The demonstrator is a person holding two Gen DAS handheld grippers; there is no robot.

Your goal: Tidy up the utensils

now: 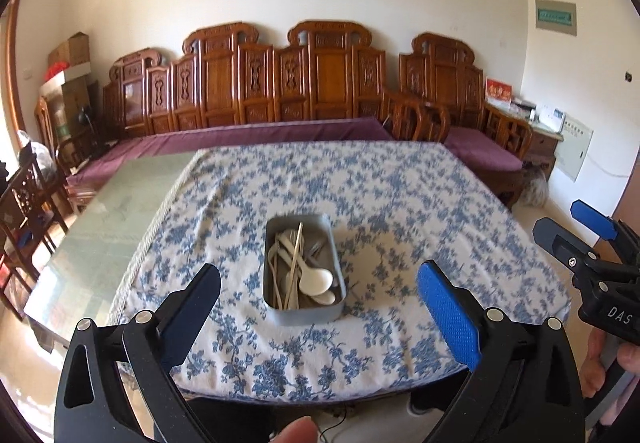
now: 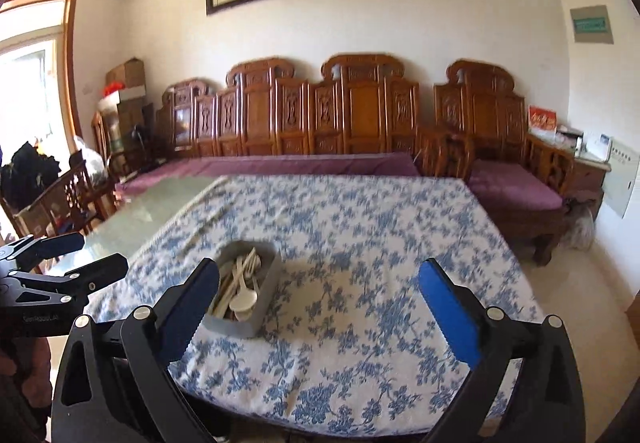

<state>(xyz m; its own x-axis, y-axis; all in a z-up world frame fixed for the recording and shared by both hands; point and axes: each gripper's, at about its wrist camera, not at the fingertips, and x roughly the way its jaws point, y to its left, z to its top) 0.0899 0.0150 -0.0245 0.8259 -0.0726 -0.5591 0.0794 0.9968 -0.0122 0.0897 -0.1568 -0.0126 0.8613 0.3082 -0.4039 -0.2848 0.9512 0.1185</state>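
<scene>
From the left wrist view, the left hand-held gripper point(image 1: 319, 297) is spread wide and holds nothing, its black finger on one side and its blue-padded finger on the other framing the grey metal tin point(image 1: 303, 268). The tin stands on the blue-flowered cloth point(image 1: 400, 203) that covers most of the desk point(image 1: 100, 211), whose bare green glass top shows to the left of the tin. Inside the tin lies a jumble of utensils: white spoons point(image 1: 318, 279), pale chopsticks point(image 1: 295, 263) leaning lengthwise, and other pale pieces too tangled to tell apart. Well to the right of the tin, past the desk's edge, the right hand-held gripper point(image 1: 560, 227) comes into view with its fingers apart. Beyond the tin, behind the desk, runs a carved wooden sofa point(image 1: 280, 83) with purple cushions.

From the right wrist view, the right hand-held gripper point(image 2: 319, 297) is likewise wide and empty. The tin point(image 2: 244, 295) sits just beside its left black finger, on the cloth point(image 2: 380, 235), with spoons point(image 2: 243, 301) and chopsticks point(image 2: 230, 293) inside. Left of the tin, beyond the cloth's edge, the left hand-held gripper point(image 2: 86, 249) shows with its black fingers parted.
</scene>
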